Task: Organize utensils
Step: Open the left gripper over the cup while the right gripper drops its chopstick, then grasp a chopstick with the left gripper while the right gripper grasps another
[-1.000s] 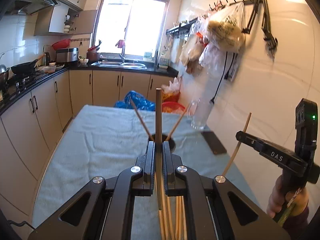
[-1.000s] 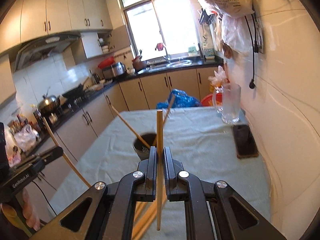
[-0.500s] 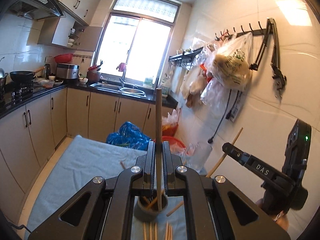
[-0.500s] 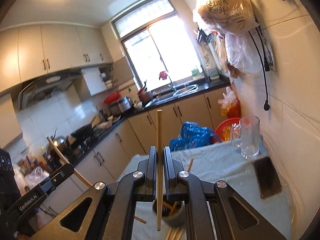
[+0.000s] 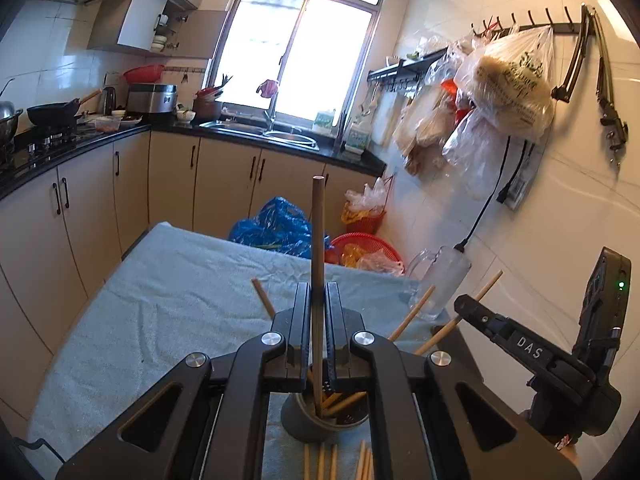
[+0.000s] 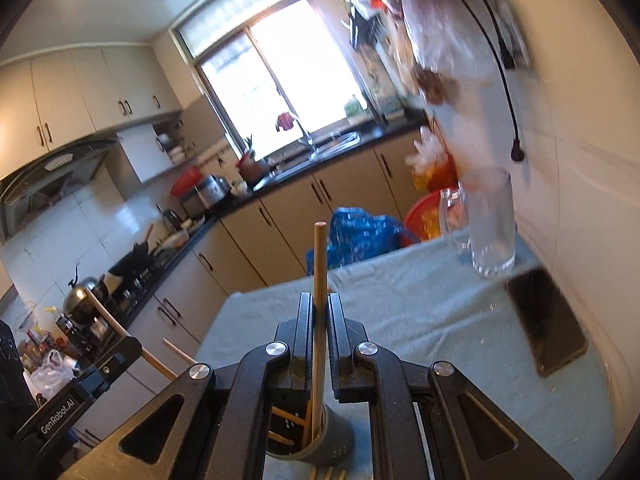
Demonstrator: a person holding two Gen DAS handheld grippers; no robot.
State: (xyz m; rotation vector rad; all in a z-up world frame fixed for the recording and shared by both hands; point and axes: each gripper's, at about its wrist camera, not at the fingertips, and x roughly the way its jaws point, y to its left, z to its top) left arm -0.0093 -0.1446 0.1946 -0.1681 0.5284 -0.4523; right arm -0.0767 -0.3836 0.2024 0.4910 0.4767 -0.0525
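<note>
Since each claw is clenched on one chopstick, here is what matters, biggest first:

desk (image 5: 160,304): flat top under a pale blue-grey terry cloth, wrinkled and soft; likely damps any dropped stick so it won't roll far.

glass mug (image 6: 490,224): clear, hard, fragile, standing at the far right edge near the wall; well apart from the holder.

phone (image 6: 548,324): dark flat slab lying beside the mug, smooth and glossy.

holder (image 5: 316,420): dark grey round cup, rigid, perforated wall, open top; stands on the cloth just below both claws; several sticks already lean in it.

left claw (image 5: 318,320): black, jaws clamped on a darker brown chopstick (image 5: 318,240), held upright, lower end at or in the holder mouth.

right claw (image 6: 320,320): black, jaws clamped on a pale bamboo chopstick (image 6: 320,264), near upright, lower end inside the holder.

handling: sticks look light, stiff, thin, smooth, round; judged prone to pivoting in a pinch, so mid-shaft grip as now seems best.

loose chopsticks (image 5: 332,460): pale wood, lying side by side on the cloth just in front of the holder; low and thin, probably best pinched across the shaft.
</note>
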